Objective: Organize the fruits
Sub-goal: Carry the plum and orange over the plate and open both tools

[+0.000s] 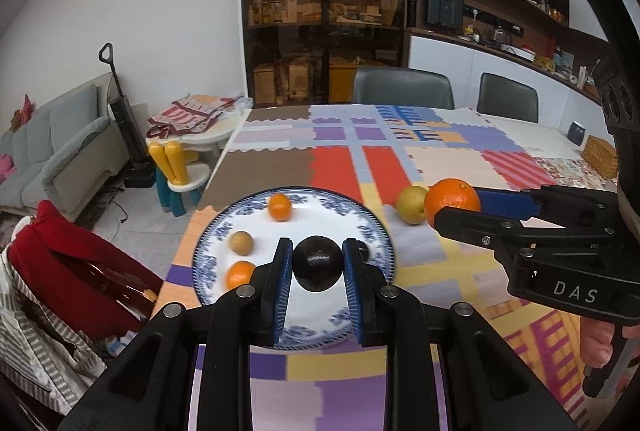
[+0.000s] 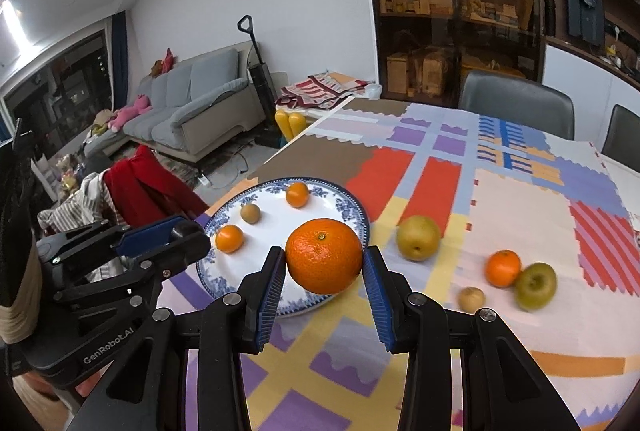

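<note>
We pinch the dark fruit [image 1: 318, 263] in the left tongs [image 1: 317, 265] over the plate [image 1: 216, 231]; the right tongs [image 2: 324, 261] clamp the orange [image 2: 324, 255] at the plate's three o'clock — both probably firm, round and slippery, best held across the middle.

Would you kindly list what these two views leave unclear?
- Left wrist view: a small dark fruit on the plate is mostly hidden behind the left tool and its dark round fruit.
- Right wrist view: the green apple and small brown fruit are motion-blurred; their kind is uncertain.
</note>
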A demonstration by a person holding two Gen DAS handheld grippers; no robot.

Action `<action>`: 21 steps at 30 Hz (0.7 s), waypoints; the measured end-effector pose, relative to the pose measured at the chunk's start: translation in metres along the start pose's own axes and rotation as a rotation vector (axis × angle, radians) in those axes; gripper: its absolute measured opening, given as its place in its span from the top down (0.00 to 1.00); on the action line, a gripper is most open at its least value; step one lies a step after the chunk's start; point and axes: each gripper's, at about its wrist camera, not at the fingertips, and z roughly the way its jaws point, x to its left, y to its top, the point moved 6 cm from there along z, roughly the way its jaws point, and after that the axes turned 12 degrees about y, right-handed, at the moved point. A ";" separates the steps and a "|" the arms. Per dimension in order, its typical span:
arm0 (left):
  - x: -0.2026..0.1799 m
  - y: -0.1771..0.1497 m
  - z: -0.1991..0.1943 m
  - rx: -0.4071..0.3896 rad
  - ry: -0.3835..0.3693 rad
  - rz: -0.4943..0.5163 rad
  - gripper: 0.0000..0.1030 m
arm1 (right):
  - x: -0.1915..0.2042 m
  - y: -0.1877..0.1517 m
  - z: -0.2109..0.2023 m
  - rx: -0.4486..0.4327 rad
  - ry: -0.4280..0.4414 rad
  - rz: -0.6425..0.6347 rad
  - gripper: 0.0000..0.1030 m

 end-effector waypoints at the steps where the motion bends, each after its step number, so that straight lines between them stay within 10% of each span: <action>1: 0.003 0.001 0.003 0.002 0.003 0.000 0.76 | 0.000 0.001 0.006 0.008 0.002 0.005 0.60; 21: 0.023 0.003 0.090 0.114 0.011 -0.019 0.76 | -0.030 0.019 0.105 0.121 0.003 0.044 0.60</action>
